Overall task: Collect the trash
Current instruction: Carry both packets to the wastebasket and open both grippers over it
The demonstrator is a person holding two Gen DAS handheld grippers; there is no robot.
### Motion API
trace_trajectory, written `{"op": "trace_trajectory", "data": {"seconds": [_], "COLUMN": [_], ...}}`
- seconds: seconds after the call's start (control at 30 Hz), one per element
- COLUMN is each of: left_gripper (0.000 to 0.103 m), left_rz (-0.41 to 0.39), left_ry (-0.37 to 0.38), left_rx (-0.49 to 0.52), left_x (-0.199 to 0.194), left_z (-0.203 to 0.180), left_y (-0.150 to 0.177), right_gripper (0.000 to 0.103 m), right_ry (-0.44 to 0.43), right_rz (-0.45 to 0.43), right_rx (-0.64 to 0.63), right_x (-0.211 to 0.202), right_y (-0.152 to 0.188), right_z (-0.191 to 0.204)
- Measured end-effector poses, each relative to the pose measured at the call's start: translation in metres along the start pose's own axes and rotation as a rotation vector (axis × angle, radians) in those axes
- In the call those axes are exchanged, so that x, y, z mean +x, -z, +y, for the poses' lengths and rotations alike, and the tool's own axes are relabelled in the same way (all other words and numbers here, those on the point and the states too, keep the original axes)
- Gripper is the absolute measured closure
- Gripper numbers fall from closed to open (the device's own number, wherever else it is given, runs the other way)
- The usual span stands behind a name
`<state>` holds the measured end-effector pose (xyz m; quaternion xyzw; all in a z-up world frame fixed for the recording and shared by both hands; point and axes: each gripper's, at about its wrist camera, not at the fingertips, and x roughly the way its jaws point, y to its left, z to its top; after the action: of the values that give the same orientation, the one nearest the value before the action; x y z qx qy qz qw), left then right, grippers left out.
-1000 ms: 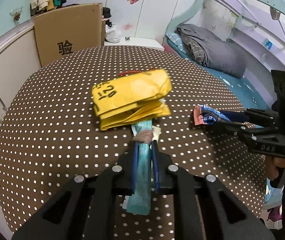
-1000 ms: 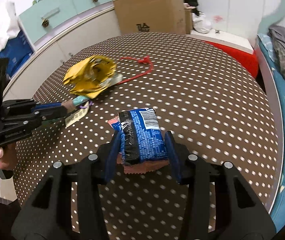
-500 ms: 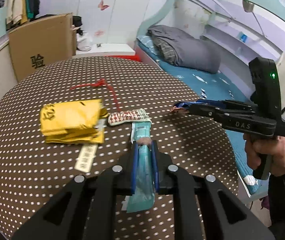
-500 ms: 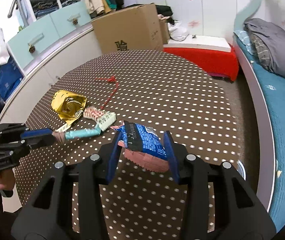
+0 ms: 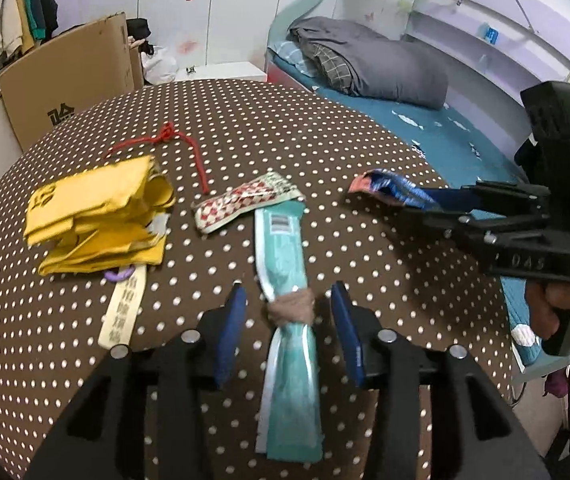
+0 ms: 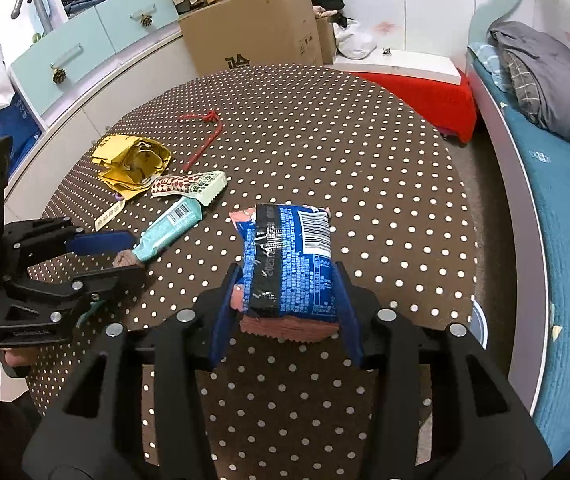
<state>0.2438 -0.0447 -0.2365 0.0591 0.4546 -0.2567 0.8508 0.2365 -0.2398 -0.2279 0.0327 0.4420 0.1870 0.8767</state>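
On the brown dotted table [image 5: 285, 128] lie a crumpled yellow bag [image 5: 97, 220], a red-and-white checked wrapper [image 5: 245, 200] and a teal wrapper [image 5: 285, 248] tied with a brown band. My left gripper [image 5: 287, 300] straddles the teal wrapper's banded end. Its jaws are opening and the pads stand clear of the wrapper on both sides. The right gripper [image 6: 287, 268] is on a blue snack packet [image 6: 289, 256], both pads still touching it as the jaws begin opening. From the left wrist, the packet [image 5: 385, 190] sticks out of the right gripper [image 5: 413, 204] just above the table.
A red string [image 5: 177, 140] and a paper tag [image 5: 123, 312] with a purple ring lie by the yellow bag. Behind the table stand a cardboard box [image 5: 69, 76] and pale drawers [image 6: 85, 52]. A bed [image 5: 365, 60] with a grey quilt runs along the right side.
My left gripper drew the teal wrapper out from under the yellow bag, uncovering the checked wrapper and tag, then let go of it. The right gripper carried the blue packet along.
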Motion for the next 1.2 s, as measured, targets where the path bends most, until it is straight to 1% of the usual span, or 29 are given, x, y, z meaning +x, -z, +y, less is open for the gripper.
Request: {"op": "trace_trajectory", "data": {"seconds": [0.03, 0.13, 0.2, 0.27, 0.4, 0.6, 0.67, 0.8, 0.9, 1.0, 1.1, 1.2], "left_gripper": [0.081, 0.082, 0.082, 0.082, 0.082, 0.082, 0.082, 0.082, 0.082, 0.082, 0.082, 0.082], "left_rz": [0.007, 0.014, 0.009, -0.004, -0.043, -0.113, -0.14, -0.179, -0.197, -0.208, -0.21, -0.196], "left_ry": [-0.002, 0.02, 0.03, 0.045, 0.061, 0.09, 0.104, 0.14, 0.161, 0.187, 0.211, 0.234], "left_rx": [0.013, 0.02, 0.022, 0.018, 0.0, 0.011, 0.023, 0.04, 0.055, 0.068, 0.077, 0.078], "left_x": [0.002, 0.003, 0.001, -0.004, -0.014, -0.025, -0.027, -0.026, -0.025, -0.019, -0.009, 0.004], "left_z": [-0.003, -0.01, -0.013, -0.016, -0.016, -0.028, -0.037, -0.056, -0.071, -0.089, -0.105, -0.12], "left_y": [-0.002, -0.004, -0.005, -0.007, -0.02, -0.053, -0.067, -0.097, -0.111, -0.127, -0.141, -0.151], "right_gripper": [0.054, 0.054, 0.061, 0.065, 0.065, 0.065, 0.065, 0.065, 0.065, 0.065, 0.065, 0.065], "right_ry": [0.002, 0.015, 0.03, 0.035, 0.002, -0.013, -0.009, 0.038, 0.073, 0.132, 0.162, 0.192], "right_rz": [-0.002, -0.008, -0.009, -0.016, -0.066, -0.16, -0.198, -0.266, -0.306, -0.312, -0.317, -0.302], "right_rx": [-0.001, -0.016, -0.035, -0.033, 0.006, 0.064, 0.087, 0.131, 0.198, 0.262, 0.336, 0.414], "right_x": [0.001, 0.003, 0.005, 0.004, -0.009, -0.043, -0.058, -0.087, -0.106, -0.116, -0.12, -0.113], "right_y": [0.0, -0.001, -0.002, -0.003, -0.004, -0.014, -0.018, -0.022, -0.021, -0.014, -0.003, 0.008], "right_z": [0.002, 0.006, 0.008, 0.009, -0.001, -0.024, -0.035, -0.06, -0.091, -0.123, -0.154, -0.188]}}
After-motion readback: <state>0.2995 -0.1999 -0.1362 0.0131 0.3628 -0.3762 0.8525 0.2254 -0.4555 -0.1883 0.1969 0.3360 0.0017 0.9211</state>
